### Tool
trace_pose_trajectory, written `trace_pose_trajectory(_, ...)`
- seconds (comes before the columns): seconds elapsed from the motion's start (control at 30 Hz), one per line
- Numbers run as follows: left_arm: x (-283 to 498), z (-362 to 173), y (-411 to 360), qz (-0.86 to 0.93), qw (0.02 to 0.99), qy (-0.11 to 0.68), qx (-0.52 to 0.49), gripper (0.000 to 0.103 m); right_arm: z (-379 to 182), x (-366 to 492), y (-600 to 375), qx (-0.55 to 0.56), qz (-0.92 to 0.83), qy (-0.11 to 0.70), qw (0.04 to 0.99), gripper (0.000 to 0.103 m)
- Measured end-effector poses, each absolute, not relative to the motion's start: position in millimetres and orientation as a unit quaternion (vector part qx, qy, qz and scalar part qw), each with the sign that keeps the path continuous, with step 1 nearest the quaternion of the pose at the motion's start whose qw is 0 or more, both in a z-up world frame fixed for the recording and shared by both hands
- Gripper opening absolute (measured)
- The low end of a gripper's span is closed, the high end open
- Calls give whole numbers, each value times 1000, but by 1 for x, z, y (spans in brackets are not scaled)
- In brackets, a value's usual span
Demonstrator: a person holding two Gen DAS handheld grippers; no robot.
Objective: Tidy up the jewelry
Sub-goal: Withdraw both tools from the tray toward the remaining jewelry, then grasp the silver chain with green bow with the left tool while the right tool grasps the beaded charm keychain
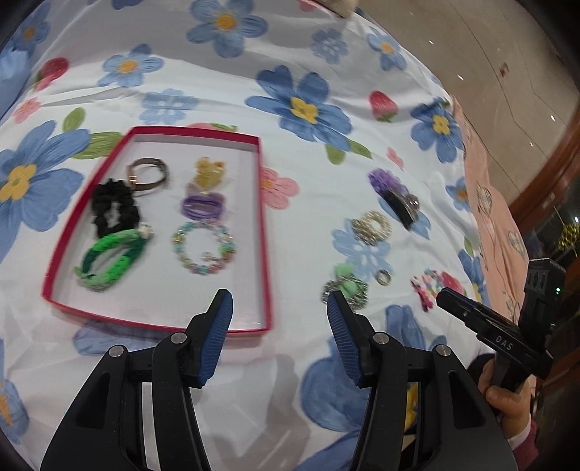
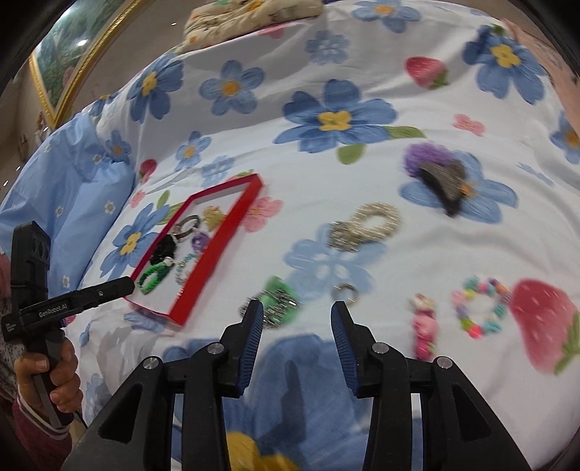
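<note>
A red-rimmed shallow box (image 1: 266,235) lies on the flowered bedspread, also in the right wrist view (image 2: 221,239). It holds a black scrunchie (image 1: 114,213), a green braided band (image 1: 108,261), a brown ring bracelet (image 1: 148,174), a yellow piece (image 1: 210,172), purple hair ties (image 1: 203,206) and a beaded bracelet (image 1: 203,250). Loose on the bed lie a purple-and-black clip (image 2: 442,177), a gold spiral tie (image 2: 366,224), a green-and-silver piece (image 2: 279,300), a small ring (image 2: 346,291), a pink charm (image 2: 424,326) and a pastel bead bracelet (image 2: 480,308). My left gripper (image 1: 279,308) is open and empty. My right gripper (image 2: 297,315) is open and empty above the bed.
A blue pillow (image 2: 69,203) lies left of the box. A patterned cushion (image 2: 250,14) sits at the far end of the bed. A pink cloth (image 1: 489,203) hangs at the bed's right edge, with floor beyond. A framed picture (image 2: 72,61) leans at the far left.
</note>
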State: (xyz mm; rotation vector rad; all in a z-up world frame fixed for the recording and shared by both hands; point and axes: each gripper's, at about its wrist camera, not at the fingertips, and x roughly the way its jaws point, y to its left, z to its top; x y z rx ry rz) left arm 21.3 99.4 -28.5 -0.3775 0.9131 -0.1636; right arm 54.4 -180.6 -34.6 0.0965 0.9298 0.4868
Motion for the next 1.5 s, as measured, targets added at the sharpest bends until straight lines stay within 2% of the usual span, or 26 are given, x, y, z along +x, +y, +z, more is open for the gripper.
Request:
trace_pose_trajectory(0.8, 52, -54, 16, -125, 855, 490, -113, 53, -54, 56, -272, 93, 145, 453, 875, 42)
trace_pose_trajectory(1.1, 81, -84, -3, -129, 840, 523, -63, 53, -61, 71, -283, 76, 118, 460, 877, 45)
trace_pose_trajectory(1.33, 92, -93, -6, -140, 842, 518, -58, 53, -74, 95, -295, 65, 77, 477, 873, 45)
trace_pose_trajectory(1.4, 93, -95, -7, -145, 844, 514, -53, 45, -83, 103, -297, 65, 69, 487, 868, 45)
trace_pose_trajectory(1.47, 94, -95, -7, -156, 844, 511, -51, 27, -87, 108, -295, 57, 64, 486, 870, 44)
trace_pose_trajectory(1.5, 94, -96, -7, -165, 842, 511, -53, 23, -88, 109, -294, 52, 61, 485, 871, 44)
